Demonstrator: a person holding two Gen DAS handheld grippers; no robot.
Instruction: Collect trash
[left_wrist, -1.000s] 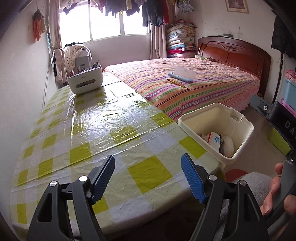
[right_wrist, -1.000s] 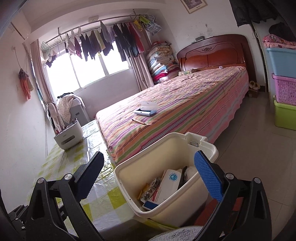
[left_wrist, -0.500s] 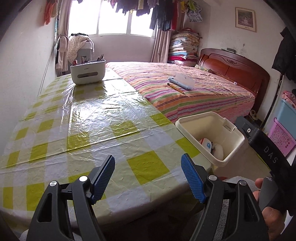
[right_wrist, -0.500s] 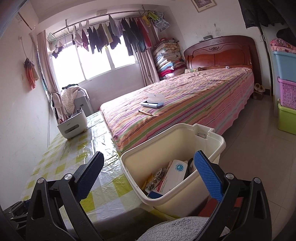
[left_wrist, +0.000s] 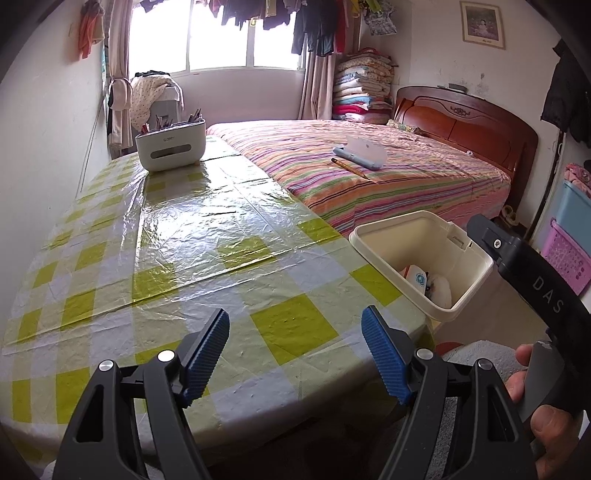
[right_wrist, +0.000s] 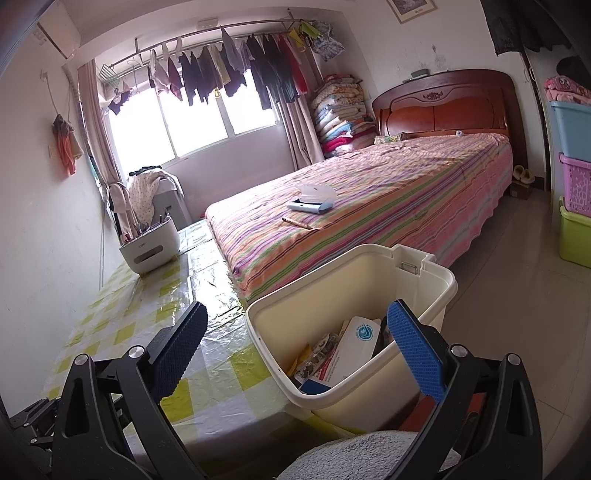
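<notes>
Left gripper (left_wrist: 295, 345): jaws spread wide, blue ribbed pads well apart, nothing between them; it hangs over the near edge of the table, touching nothing.
Right gripper (right_wrist: 299, 350): jaws spread wide and empty; its right pad shows in front of the bin's near wall, though whether it touches that wall cannot be told from this angle.
Hand (left_wrist: 543, 417): fingers wrapped round the dark handle of the right gripper, seen at the lower right corner of the left wrist view.
Bin (right_wrist: 436, 291): cream plastic, open-topped, upright, standing just off the table's right corner, between the table and the bed; a small latch notch sits in its far rim.
Trash in the bin (right_wrist: 354, 349): a white packet with a round blue mark, printed paper wrappers, a scrap of yellow and something dark blue lower down, all heaped against the bin's near wall.
Table (left_wrist: 184, 236): left of the bin, covered with a glossy yellow-green and white check cloth, creased and shining under the window light.
White caddy (left_wrist: 170, 147): at the table's far end, well apart from the bin, with pens or tools sticking up from it.
Bed (right_wrist: 388, 199): behind the bin, striped cover, with a pale blue case and a pencil lying on it.
</notes>
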